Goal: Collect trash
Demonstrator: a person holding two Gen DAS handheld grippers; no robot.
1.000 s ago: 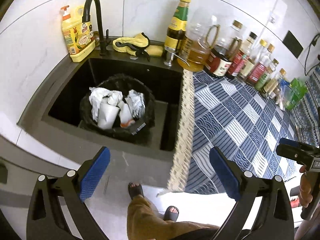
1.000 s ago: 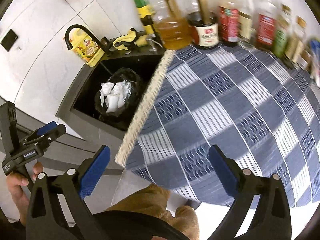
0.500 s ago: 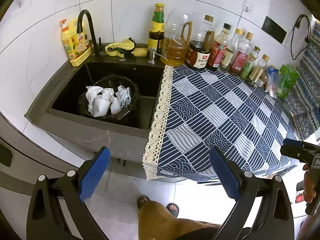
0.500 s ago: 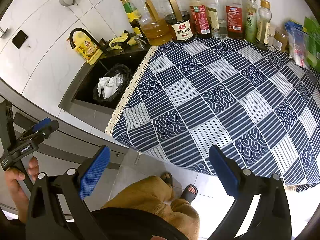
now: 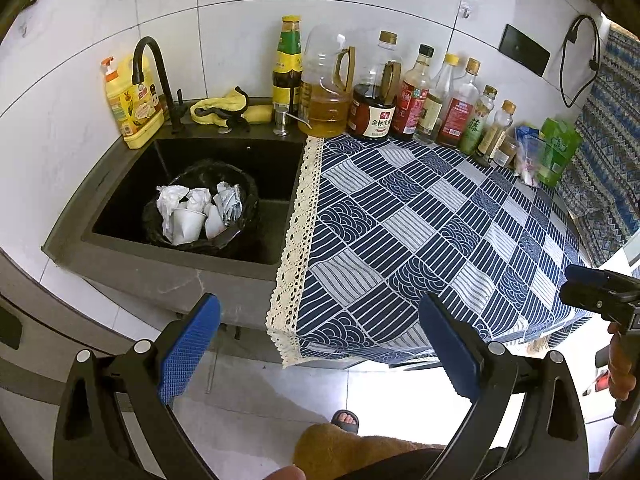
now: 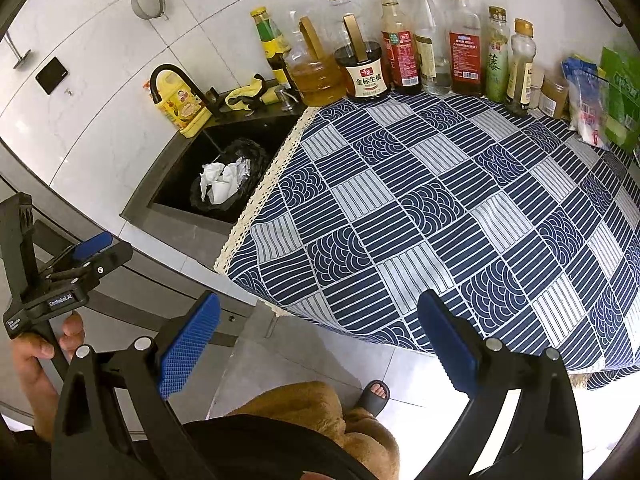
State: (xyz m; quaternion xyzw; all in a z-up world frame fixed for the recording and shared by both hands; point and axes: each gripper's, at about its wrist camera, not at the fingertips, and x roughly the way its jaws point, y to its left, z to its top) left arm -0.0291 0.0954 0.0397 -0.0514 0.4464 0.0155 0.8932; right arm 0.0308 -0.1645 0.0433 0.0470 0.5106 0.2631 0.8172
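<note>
**A:** Biggest thing in shot is the blue patterned tablecloth [image 5: 432, 232], spread flat over the counter with its lace edge [image 5: 298, 232] running down the left side and hanging over the front.

**B:** Nothing standing on the middle of that cloth. The row of bottles [image 6: 400, 52] keeps to the back wall, and a couple of packets [image 6: 600, 100] sit at the far right end.

**A:** Left of the lace edge, the dark sink [image 5: 132, 184] drops away. Inside it stands the black bin bag [image 5: 248, 204], mouth open, with the trash [image 5: 196, 212] in it: crumpled paper, a paper cup, something foil-like.

**B:** The bag takes up the left and middle of the basin, with bare basin floor to its right. Black faucet [image 5: 154, 76] arches over the back rim, yellow soap bottle [image 5: 132, 108] just beside it, yellow cloth [image 5: 224, 110] on the ledge.

**A:** Now the hands. Left gripper [image 5: 316, 348] hangs out over the floor in front of the counter, blue pads spread wide, nothing between them.

**B:** Right gripper [image 6: 316, 348] is in the same posture, held above the cloth's front edge, fingers splayed and holding nothing. A sandalled foot [image 6: 374, 396] shows on the tiles below.

**A:** From the right wrist view you see the left hand [image 6: 36, 356] wrapped round its handle; how tightly, hard to say at that edge of the lens.
</note>
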